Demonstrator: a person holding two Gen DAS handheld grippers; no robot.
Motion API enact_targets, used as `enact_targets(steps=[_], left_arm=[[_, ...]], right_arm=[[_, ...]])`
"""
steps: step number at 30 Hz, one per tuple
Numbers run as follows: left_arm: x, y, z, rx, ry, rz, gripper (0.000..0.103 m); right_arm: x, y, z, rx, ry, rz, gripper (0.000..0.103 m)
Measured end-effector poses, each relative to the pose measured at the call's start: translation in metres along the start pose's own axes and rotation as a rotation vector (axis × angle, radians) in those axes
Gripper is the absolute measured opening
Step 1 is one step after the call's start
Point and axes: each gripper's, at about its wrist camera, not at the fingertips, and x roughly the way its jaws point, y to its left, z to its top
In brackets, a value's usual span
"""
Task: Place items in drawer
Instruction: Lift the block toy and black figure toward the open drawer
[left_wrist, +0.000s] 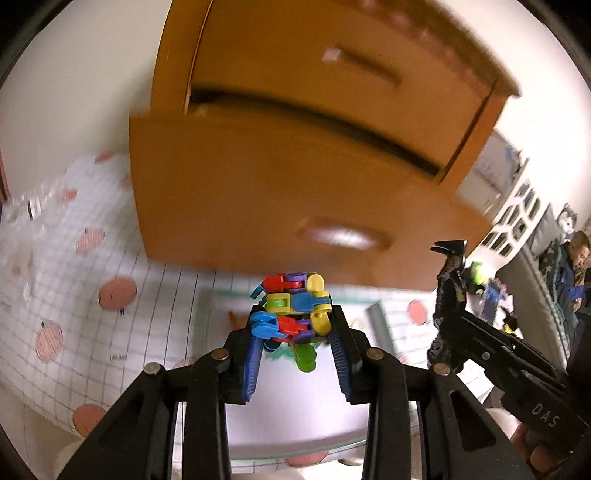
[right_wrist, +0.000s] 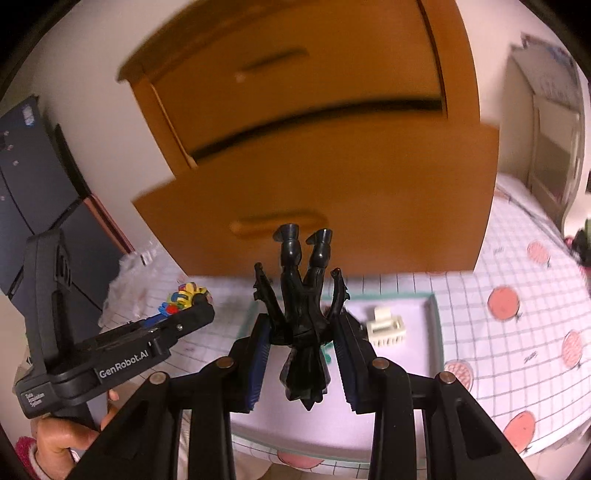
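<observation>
The left tongs (left_wrist: 295, 328) pinch a multicoloured linked toy (left_wrist: 293, 308), light, jointed, liable to flop, so it is best held by its bunched middle. The right tongs (right_wrist: 301, 332) clamp a stiff black figure (right_wrist: 303, 314) at the torso, legs toward twelve o'clock. The lower drawer (right_wrist: 332, 192) stands pulled out at twelve; its contents are hidden. A cream clip (right_wrist: 386, 326) lies in the tray (right_wrist: 436, 332) on the bench (right_wrist: 517, 332).
</observation>
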Motion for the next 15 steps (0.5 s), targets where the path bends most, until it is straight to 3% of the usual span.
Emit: enact_targets(steps=[7,15], left_arm=[[-0.05,-0.025,0.06,0.039,-0.14,-0.069,0.036],[-0.07,-0.036,0.127,0.072,-0.21,-0.068,0.036]], right_arm=[[-0.049,0.018,0.047,-0.034,-0.131,0.032,0.037],[-0.072,0.029,0.119,-0.076,-0.216,0.028,0.036]])
